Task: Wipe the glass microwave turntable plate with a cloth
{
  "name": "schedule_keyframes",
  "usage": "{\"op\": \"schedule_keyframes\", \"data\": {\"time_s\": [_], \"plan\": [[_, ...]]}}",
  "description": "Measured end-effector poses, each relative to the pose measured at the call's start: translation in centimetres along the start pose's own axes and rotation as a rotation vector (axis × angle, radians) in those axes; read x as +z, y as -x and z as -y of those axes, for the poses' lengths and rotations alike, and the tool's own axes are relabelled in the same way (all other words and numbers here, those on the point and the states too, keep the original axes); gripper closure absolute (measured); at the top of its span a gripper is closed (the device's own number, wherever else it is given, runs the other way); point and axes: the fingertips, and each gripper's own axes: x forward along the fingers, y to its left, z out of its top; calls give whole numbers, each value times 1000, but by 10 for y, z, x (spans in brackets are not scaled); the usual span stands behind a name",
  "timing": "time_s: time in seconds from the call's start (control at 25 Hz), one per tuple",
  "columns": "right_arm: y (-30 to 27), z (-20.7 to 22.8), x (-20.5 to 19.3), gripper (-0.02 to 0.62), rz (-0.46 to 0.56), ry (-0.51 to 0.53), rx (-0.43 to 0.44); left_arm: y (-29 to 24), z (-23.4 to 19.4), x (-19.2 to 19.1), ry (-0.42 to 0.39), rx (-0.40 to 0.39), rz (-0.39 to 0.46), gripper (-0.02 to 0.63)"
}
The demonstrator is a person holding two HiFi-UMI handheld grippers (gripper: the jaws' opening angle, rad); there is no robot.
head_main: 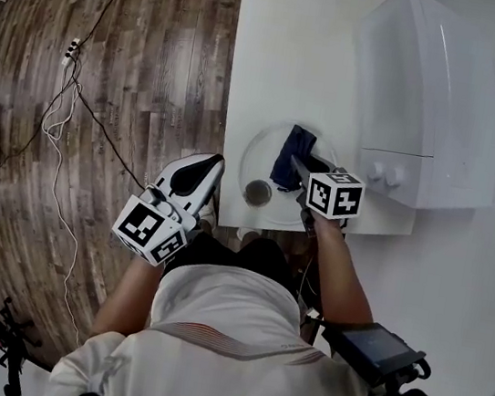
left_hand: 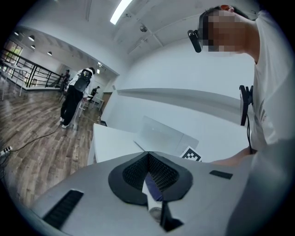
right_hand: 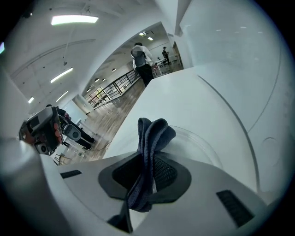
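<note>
The clear glass turntable plate [head_main: 259, 153] lies flat on the white table [head_main: 288, 51], close to its near edge. A dark blue cloth [head_main: 292, 148] rests on the plate's right half, and my right gripper [head_main: 297, 163] is shut on it. In the right gripper view the folded cloth [right_hand: 152, 133] sticks up between the jaws of the right gripper [right_hand: 147, 154], above the plate's rim [right_hand: 198, 143]. My left gripper [head_main: 214, 164] hovers at the table's left edge, just left of the plate. The left gripper [left_hand: 147, 154] has its jaws shut with nothing between them.
A white microwave [head_main: 428, 100] stands right of the plate, near my right gripper. A small round dark piece [head_main: 258, 191] sits on the plate's near part. Wooden floor with cables [head_main: 66, 119] lies to the left. A person [left_hand: 73, 97] stands far off.
</note>
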Motion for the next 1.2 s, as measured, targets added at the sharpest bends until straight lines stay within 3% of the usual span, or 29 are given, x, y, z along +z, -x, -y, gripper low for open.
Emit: {"op": "schedule_keyframes", "data": {"time_s": [0.32, 0.64, 0.84, 1.04, 1.2], "plan": [[34, 51, -18, 535, -42, 18, -175, -11, 12, -8, 17, -44, -2, 595], [53, 68, -23, 535, -46, 72, -266, -10, 15, -9, 23, -50, 1, 595], [67, 38, -16, 535, 37, 98, -205, -8, 15, -9, 19, -49, -1, 595], [90, -24, 12, 535, 202, 158, -60, -7, 16, -9, 5, -44, -12, 595], [88, -74, 16, 535, 246, 190, 58, -5, 16, -10, 1, -41, -17, 595]]}}
